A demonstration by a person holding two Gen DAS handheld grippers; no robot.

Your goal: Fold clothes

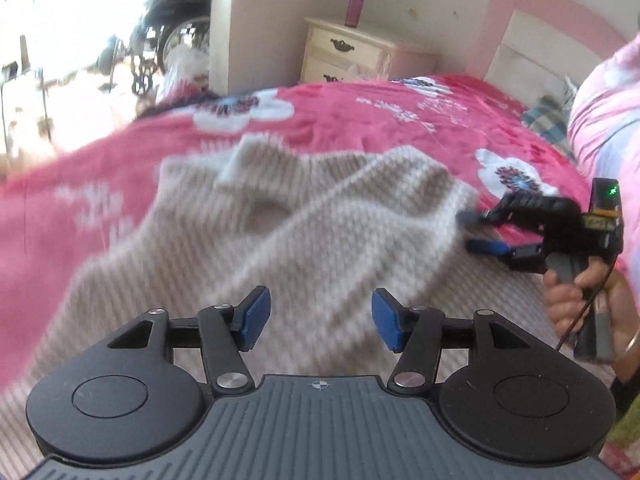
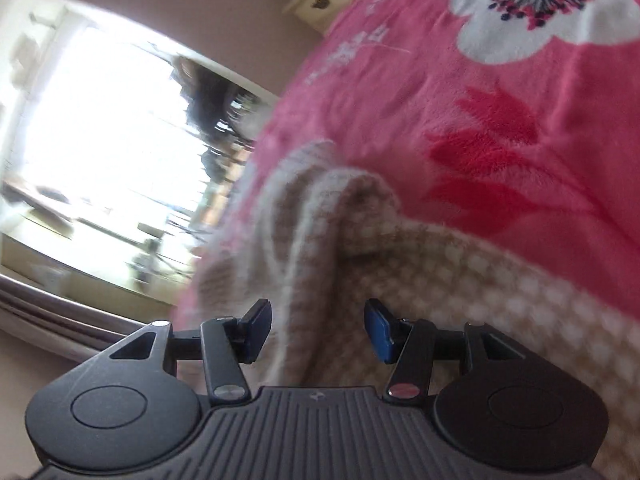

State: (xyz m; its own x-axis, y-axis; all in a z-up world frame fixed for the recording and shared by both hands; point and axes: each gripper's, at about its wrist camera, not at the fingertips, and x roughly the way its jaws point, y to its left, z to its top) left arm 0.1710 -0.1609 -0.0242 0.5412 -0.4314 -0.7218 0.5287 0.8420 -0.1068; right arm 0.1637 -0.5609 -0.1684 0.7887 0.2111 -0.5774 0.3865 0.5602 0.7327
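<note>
On the pink bed, a beige sweater (image 1: 304, 216) is lying rumpled.
Left gripper (image 1: 318, 322) and right gripper (image 2: 318, 330) are hanging wide open, empty; next, pinching an edge.

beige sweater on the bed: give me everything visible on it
The sweater is a beige and white ribbed knit, fuzzy-looking, lying rumpled on the pink floral blanket. The collar opening faces up toward the far side; one part is folded over the body in a raised ridge. The right gripper, open, sits at its right edge, fingers straddling the fabric there. The left gripper, open, hovers over the near body. Motion blur hides finer detail.
</note>
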